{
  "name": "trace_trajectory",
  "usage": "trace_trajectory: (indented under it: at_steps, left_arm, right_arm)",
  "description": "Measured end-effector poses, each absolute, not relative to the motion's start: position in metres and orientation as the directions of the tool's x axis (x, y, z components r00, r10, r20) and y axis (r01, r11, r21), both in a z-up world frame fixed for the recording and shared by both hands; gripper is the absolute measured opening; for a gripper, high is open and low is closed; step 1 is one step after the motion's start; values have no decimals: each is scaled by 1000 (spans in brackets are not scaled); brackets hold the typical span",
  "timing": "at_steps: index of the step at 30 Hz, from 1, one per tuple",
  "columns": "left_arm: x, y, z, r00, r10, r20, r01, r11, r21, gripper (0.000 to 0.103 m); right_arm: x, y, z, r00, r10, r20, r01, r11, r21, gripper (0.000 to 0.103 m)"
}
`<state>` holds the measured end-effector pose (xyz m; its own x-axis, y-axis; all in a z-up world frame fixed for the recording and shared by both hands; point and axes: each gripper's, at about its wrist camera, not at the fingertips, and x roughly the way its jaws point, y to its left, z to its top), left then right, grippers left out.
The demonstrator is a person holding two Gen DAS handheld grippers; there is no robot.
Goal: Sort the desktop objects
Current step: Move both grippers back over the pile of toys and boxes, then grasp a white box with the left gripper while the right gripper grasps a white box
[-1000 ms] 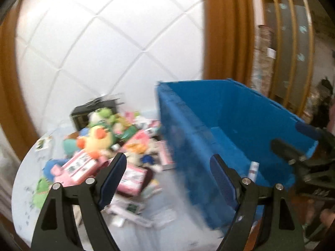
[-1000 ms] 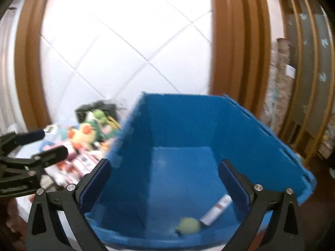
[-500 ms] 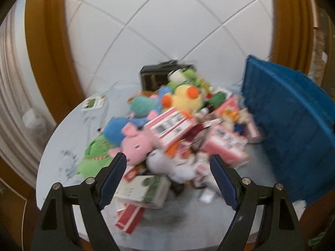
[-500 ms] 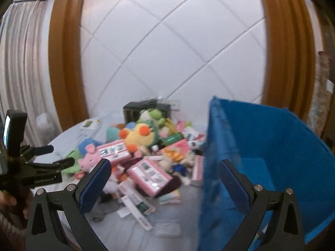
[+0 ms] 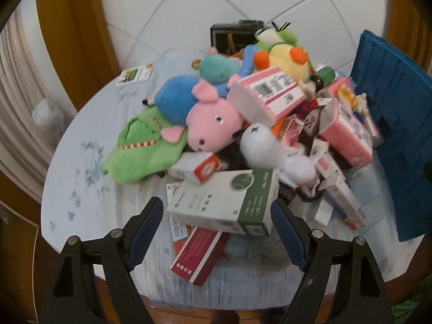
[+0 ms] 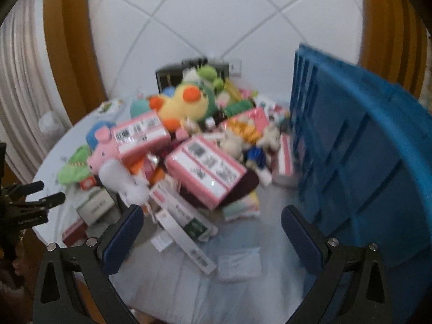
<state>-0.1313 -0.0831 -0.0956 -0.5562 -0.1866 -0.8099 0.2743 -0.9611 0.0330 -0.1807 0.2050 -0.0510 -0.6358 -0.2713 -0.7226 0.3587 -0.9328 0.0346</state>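
A heap of plush toys and boxes covers the round pale table [image 5: 81,162]. My left gripper [image 5: 216,229] is open and hangs over the heap's near edge, its fingers framing a white-and-green box [image 5: 224,199] without touching it. A dark red box [image 5: 199,253] lies under that box. Behind are a pink pig plush [image 5: 213,118], a green plush [image 5: 145,145] and a white plush [image 5: 264,145]. My right gripper [image 6: 213,232] is open and empty above a long white box [image 6: 186,224]. A pink box [image 6: 205,170] lies beyond it. The blue bin [image 6: 364,162] stands to the right.
The blue bin [image 5: 391,135] closes off the table's right side. A black case [image 5: 235,35] stands at the back against the white quilted wall. A flat packet [image 6: 239,266] lies on the table near the front. My left gripper [image 6: 51,191] shows at the left edge.
Both views have swung left from the blue bin's inside to the heap on the table, and both grippers have come down closer to it. Both stay open.
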Motion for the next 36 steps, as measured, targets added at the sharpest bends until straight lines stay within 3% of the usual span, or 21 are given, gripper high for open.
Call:
trace_trajectory:
  at_steps: [18,29,36]
  left_arm:
    - [-171,-124,-122,-490,-206,-847,337,-941,33,82]
    - [-243,-160,-169,-405,-121,-906,380,-924,-47,82]
    - [-216,-183,-189,-344,-145,-928,371,-929,8,53]
  right_arm:
    - [-214,191,-131,-484,-224,-846,354,-934,45,103]
    - [-224,177,-161,-423,-184,-887,328,-944,39,103]
    - [-229,161,-186,-368,-178,-913,365,-931,35,103]
